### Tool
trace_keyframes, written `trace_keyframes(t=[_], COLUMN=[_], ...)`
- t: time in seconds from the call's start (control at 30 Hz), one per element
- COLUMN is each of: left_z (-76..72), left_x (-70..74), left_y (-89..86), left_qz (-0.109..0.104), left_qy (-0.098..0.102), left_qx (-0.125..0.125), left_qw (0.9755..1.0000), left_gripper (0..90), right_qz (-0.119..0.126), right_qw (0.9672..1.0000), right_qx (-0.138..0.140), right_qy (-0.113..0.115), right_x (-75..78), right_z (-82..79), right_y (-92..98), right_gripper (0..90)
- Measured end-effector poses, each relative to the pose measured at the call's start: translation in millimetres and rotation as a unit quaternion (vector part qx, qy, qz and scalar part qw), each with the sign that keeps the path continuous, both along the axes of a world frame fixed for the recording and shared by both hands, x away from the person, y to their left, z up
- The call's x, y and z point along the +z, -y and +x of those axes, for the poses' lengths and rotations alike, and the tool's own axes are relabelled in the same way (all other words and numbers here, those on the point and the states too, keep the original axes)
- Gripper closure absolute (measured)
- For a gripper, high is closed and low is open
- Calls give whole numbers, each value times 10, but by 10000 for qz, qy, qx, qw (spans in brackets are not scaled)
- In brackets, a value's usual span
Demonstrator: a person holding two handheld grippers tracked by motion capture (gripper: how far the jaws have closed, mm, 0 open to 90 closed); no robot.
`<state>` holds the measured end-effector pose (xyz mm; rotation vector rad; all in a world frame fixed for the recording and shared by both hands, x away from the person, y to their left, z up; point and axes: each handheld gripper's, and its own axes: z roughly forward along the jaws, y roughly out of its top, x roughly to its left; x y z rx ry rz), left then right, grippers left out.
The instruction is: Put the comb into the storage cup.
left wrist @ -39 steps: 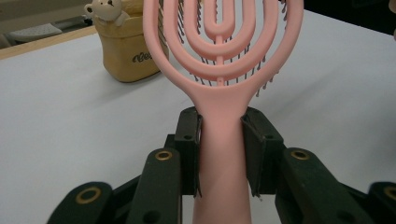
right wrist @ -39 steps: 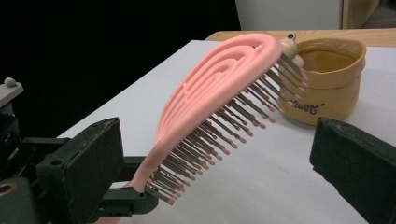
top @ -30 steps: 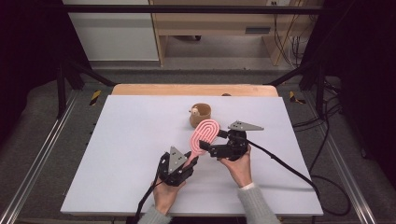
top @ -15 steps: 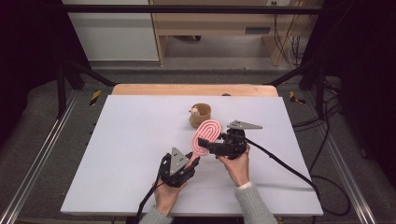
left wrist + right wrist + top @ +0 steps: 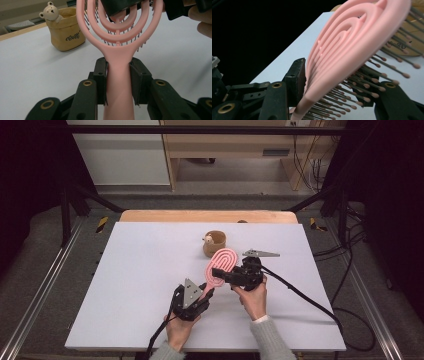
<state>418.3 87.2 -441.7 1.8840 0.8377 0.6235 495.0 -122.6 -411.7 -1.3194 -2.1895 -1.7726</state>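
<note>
I count one pink hairbrush (image 5: pixel 220 265), one tan cup (image 5: pixel 215 244) with a small bear figure (image 5: pixel 51 12) on its rim, and two grippers. The cup carries dark script lettering I cannot read for sure. My left gripper (image 5: pixel 117 75) is clamped on the brush handle, holding the brush above the white tabletop (image 5: pixel 140 285), head angled away toward the cup. My right gripper (image 5: pixel 334 82) comes in from the side with its jaws just closing across the brush head, one pad against the smooth back, the other among the bristles. Both hands sit close together near the tabletop's front edge.
</note>
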Motion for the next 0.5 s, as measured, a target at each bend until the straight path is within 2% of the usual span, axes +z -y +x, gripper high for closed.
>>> trace_keyframes(t=[0.5], left_z=[12], left_x=[-11], left_y=[14], left_qz=[13], left_qy=[55], left_qx=[54], left_qw=[10000], left_gripper=[692], right_qz=[260], right_qw=[9996], right_qx=[49], right_qy=[-47], right_x=[16], right_z=[-38], right_y=[-11], right_gripper=[597])
